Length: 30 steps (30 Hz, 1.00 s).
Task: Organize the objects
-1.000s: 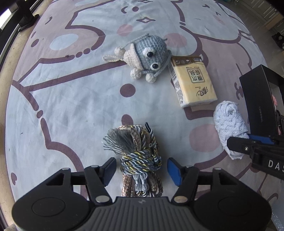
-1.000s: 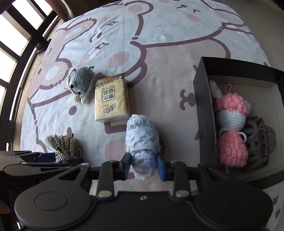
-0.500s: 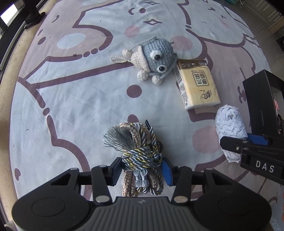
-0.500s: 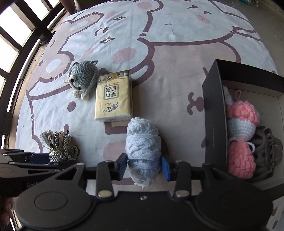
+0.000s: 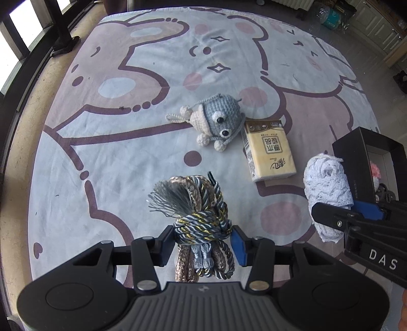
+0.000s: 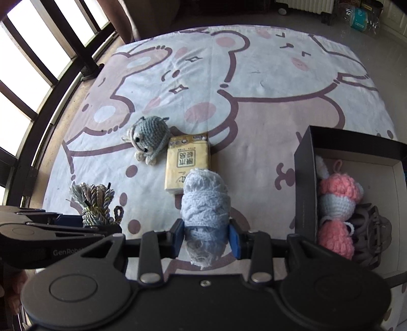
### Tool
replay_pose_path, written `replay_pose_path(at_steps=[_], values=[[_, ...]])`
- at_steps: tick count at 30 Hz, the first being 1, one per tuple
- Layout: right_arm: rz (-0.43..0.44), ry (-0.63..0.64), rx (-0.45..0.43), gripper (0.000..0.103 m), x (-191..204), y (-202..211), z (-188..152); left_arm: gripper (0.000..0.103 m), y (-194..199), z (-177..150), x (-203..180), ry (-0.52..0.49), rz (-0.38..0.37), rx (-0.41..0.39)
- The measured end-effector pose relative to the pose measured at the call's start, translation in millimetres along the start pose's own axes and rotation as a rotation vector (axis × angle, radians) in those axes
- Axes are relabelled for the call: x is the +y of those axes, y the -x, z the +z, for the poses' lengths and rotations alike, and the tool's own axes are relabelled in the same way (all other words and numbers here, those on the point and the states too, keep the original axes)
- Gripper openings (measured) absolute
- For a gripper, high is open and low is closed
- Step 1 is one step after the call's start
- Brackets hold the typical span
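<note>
My left gripper (image 5: 202,238) is shut on a bundle of grey and gold twisted cord (image 5: 201,219) with a tassel, held above the cartoon-print mat. My right gripper (image 6: 206,238) is shut on a roll of pale blue crochet lace (image 6: 204,203), lifted off the mat. The lace roll (image 5: 326,188) and the right gripper also show at the right of the left wrist view. A grey crochet toy (image 5: 216,119) and a yellow tissue pack (image 5: 269,150) lie on the mat ahead. A black box (image 6: 305,183) stands to the right, holding pink crochet pieces (image 6: 338,193) and a dark hair claw (image 6: 371,229).
The mat (image 6: 267,84) covers the floor, with bare floor beyond its far edge. Window frames and a dark rail (image 6: 38,84) run along the left. Cabinets and bottles (image 5: 333,15) stand at the far right. The cord bundle (image 6: 98,203) shows at the left of the right wrist view.
My left gripper closed on the cord bundle and lifted it. My right gripper, holding the lace roll, rose from the mat. Both views pulled back.
</note>
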State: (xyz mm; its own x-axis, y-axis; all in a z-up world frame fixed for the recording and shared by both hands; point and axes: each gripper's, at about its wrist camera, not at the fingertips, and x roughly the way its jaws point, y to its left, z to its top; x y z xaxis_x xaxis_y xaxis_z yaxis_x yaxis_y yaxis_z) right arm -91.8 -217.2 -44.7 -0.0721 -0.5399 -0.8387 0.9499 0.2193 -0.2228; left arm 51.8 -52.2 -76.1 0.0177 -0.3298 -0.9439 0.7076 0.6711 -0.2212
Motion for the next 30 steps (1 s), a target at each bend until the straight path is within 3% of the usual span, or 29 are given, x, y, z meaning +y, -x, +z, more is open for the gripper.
replay_pose_path(at_steps=[6,16,30], values=[[-0.005,0.02,-0.056,0.038,5.2,25.1,-0.5,0.048,24.7,-0.4,-8.5,0.012,-0.027,-0.06],[-0.032,0.027,-0.152,0.038,0.1,66.8,-5.9,0.048,62.9,-4.8,-22.7,-0.018,0.005,-0.168],[-0.077,-0.02,-0.229,0.038,-22.9,104.1,-17.5,0.048,98.4,-11.5,-34.5,-0.039,-0.015,-0.26]])
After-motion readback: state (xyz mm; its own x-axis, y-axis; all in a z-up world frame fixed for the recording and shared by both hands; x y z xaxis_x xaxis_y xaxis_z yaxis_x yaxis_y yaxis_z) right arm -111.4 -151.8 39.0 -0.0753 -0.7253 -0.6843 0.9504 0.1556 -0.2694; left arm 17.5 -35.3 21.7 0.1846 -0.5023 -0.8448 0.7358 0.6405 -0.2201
